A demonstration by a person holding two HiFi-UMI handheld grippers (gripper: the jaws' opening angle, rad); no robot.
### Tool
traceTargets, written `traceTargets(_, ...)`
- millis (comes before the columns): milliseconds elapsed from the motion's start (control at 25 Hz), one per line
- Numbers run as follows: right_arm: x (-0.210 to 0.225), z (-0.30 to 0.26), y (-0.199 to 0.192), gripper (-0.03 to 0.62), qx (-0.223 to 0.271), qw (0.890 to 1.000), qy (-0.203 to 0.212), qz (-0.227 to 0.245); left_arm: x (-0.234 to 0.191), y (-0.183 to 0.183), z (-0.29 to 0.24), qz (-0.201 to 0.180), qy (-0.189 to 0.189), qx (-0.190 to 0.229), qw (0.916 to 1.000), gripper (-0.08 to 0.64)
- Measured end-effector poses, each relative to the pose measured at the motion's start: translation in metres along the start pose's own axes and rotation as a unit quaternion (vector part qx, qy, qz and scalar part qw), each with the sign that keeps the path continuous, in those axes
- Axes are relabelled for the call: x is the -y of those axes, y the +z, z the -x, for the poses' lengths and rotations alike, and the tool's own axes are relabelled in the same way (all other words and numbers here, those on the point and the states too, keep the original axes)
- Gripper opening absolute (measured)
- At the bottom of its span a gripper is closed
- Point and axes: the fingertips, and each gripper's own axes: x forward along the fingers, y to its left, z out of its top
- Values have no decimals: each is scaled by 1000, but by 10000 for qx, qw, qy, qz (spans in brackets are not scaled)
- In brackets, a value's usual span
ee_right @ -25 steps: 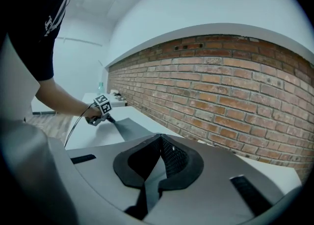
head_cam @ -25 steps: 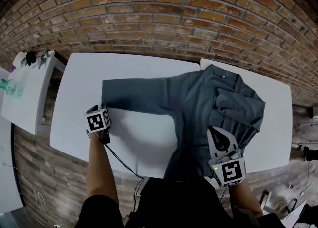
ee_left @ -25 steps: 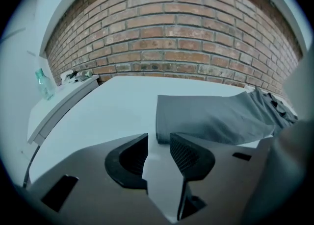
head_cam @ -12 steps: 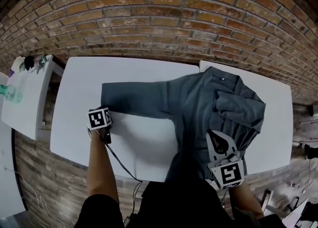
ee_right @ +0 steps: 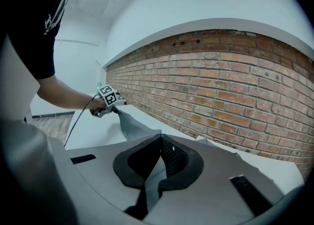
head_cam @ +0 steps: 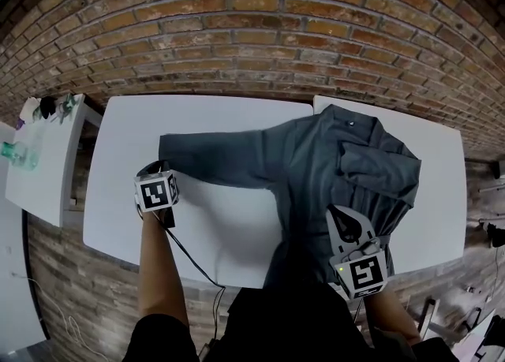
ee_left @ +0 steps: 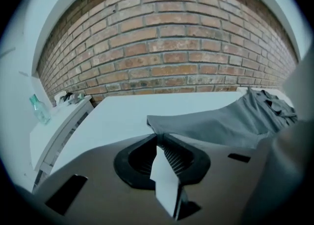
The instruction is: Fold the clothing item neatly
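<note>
Slippage worries us: our left gripper (ee_left: 158,136), whose jaws have just been closing narrow on the sleeve cuff (ee_left: 164,122) of the shirt (head_cam: 339,163) spread on the table (head_cam: 221,230), pinches only its edge, while our right gripper (ee_right: 159,139) is clamped on the shirt's body.

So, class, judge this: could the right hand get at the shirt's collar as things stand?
Probably yes, once freed: nothing lies over the collar, but the right tongs are shut on the shirt and must let go first.
</note>
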Motion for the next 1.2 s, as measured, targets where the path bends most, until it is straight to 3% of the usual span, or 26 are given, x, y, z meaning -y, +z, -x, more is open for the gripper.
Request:
traceTargets(160, 1, 7, 1, 2, 49, 10000, -44, -7, 24, 36, 23, -195, -108, 452, 9987, 44)
traceTargets(360, 13, 28, -6, 2, 46, 9997, -251, -21, 83, 78, 50, -520, -668, 998, 9914, 44)
traceTargets(600, 29, 66, -23, 2, -38, 9989, -455, -132, 168, 119, 92, -883, -1289, 1521, 9759, 44)
traceTargets(760, 44, 95, -38, 2, -57, 9969, -745, -255, 230, 147, 116, -1236, -1676, 1836, 9607, 44)
traceTargets(1200, 97, 187, -86, 2, -274, 9843, -1604, -678, 407, 157, 136, -2104, -2512, 1816, 9272, 44)
